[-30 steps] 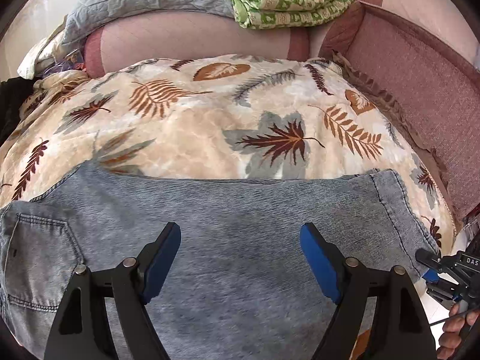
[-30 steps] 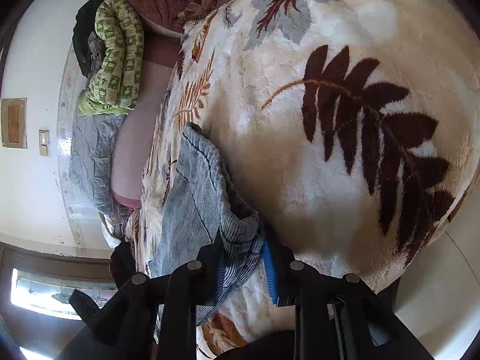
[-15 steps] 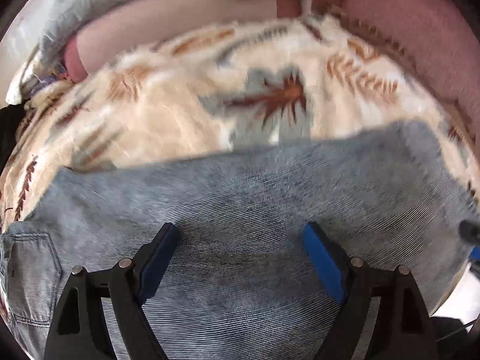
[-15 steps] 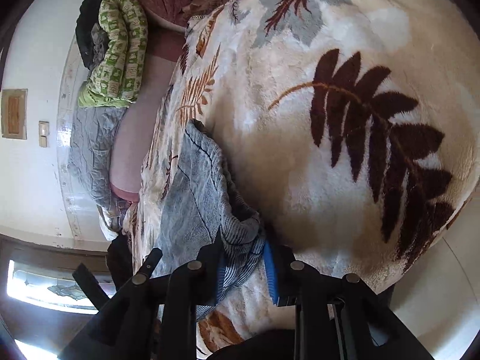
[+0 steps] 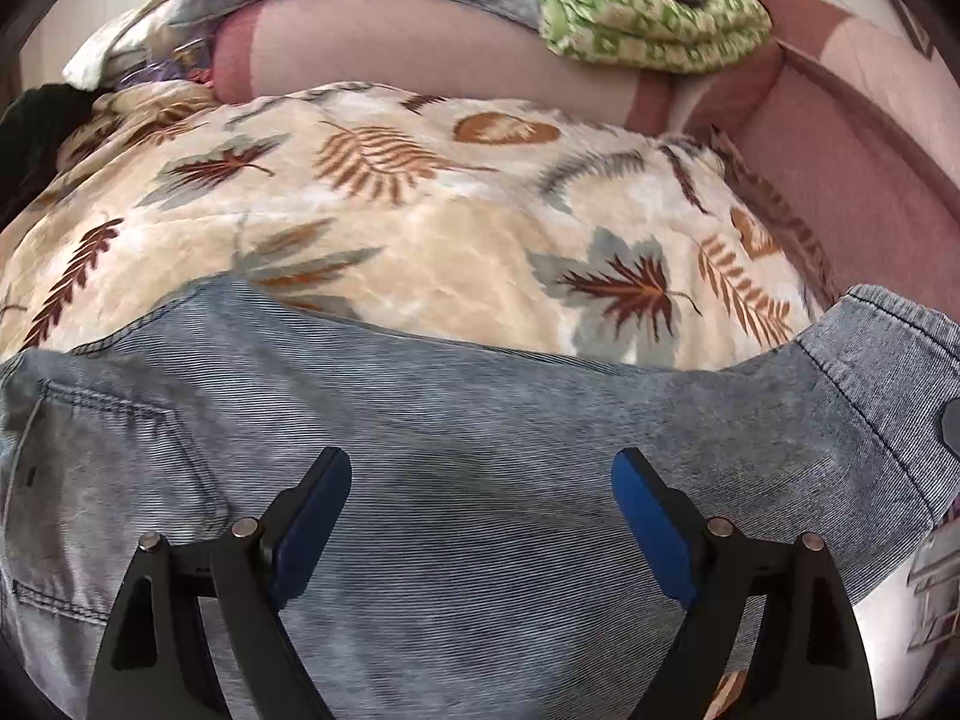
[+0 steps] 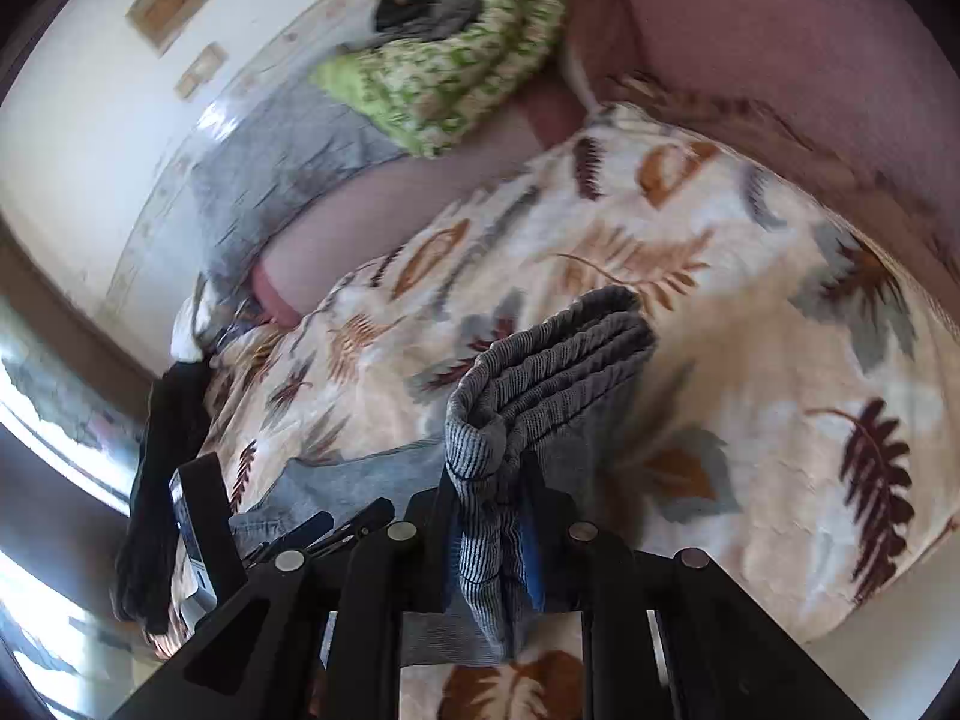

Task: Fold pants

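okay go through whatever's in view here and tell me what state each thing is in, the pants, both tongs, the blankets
Pants: spread on the bed, one end lifted and bunched.
Left tongs: open, over the pants.
Right tongs: shut on the pants' bunched end.
Leaf blanket: spread flat under the pants.
Green blanket: folded, by the headboard.

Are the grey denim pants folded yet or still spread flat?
Mid-fold. The grey denim pants lie mostly flat on the leaf-print blanket, one end bunched in layers and pinched in the right hand-held gripper.

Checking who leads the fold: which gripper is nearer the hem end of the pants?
Right. The right gripper is shut on the pants' bunched hem end; the left gripper hovers open above the pants' middle.
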The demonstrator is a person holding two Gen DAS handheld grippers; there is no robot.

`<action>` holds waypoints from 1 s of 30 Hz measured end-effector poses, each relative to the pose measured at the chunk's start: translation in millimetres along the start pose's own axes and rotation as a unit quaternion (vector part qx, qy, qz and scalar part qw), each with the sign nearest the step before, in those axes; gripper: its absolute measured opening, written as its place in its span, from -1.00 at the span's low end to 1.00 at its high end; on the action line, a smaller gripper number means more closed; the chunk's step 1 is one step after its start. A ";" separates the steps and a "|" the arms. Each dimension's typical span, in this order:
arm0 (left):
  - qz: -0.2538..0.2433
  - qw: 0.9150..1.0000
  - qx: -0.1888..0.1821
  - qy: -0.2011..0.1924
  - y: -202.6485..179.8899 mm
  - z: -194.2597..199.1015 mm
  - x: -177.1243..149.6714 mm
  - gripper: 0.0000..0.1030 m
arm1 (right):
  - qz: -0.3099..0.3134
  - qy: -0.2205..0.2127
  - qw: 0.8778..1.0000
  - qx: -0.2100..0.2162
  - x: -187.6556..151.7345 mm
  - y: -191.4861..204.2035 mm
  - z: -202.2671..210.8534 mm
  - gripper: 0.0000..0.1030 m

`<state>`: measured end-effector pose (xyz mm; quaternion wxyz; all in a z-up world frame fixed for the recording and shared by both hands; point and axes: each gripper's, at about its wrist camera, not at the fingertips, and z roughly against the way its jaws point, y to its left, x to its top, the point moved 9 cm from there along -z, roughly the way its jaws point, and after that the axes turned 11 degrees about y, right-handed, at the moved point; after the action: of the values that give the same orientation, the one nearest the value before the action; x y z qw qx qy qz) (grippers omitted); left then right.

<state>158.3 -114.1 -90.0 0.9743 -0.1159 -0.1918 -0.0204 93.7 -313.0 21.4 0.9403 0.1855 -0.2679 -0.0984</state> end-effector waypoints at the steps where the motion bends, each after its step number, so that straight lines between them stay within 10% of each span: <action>1: 0.018 1.000 -0.001 -0.011 17.0 10.5 -0.8 0.73 | 0.034 -0.002 0.999 -0.003 -2.3 25.4 -4.9 -0.66; 6: 0.102 0.992 0.020 -0.066 113.7 64.5 -9.8 0.73 | 0.147 0.044 0.988 0.024 -52.4 121.4 -58.8 -0.66; 12: 0.146 0.985 0.045 -0.076 178.8 91.7 -30.0 0.73 | 0.161 0.179 0.969 0.049 -148.3 138.2 -159.0 -0.51; 15: 0.126 0.989 0.033 -0.066 168.1 91.3 -34.2 0.73 | 0.136 0.172 0.970 0.107 -143.6 135.3 -142.5 -0.12; 17: 0.109 0.992 0.000 -0.059 146.7 91.0 -35.2 0.73 | 0.090 0.162 0.972 0.147 -130.7 125.1 -120.1 0.48; 25: 0.114 0.983 -0.145 0.023 71.8 60.0 -55.0 0.73 | -0.111 0.095 0.967 0.207 -90.3 16.5 -82.3 0.50; 30: 0.128 0.972 -0.189 0.057 46.0 64.6 -73.6 0.67 | -0.119 0.082 0.958 0.248 -89.9 10.9 -85.7 0.53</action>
<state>70.2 -54.6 -69.8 0.9386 -0.3206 -0.1118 0.0619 65.7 -252.0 -83.7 0.8649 0.4511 -0.1814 -0.1246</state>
